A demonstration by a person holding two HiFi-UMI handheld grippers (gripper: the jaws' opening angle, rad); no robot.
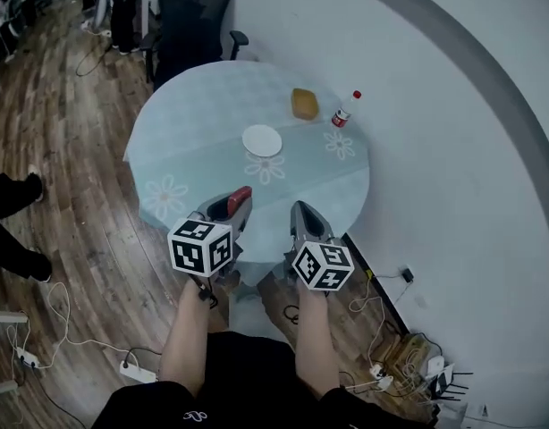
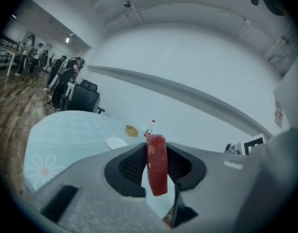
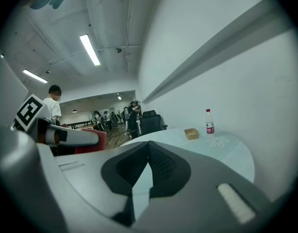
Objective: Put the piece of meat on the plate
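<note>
Left gripper [image 1: 230,211] jaws clamped on piece of meat [image 2: 157,164] — well short of plate [image 1: 262,140]. Right gripper [image 3: 148,152] jaws pressed together, empty. Carry meat level, centre over plate, lower close, then release — no drop from height.

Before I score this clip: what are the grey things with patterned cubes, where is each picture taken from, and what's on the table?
No robot here: a person holds a two-jaw gripper in each hand; the cubes belong to them. One picture looks down from the person's head; the other two cameras ride on the grippers. The left gripper is clamped on a red piece of meat; the right gripper is shut and empty. Ahead stands a round table with a white plate, a small tan container and a red-capped bottle.
</note>
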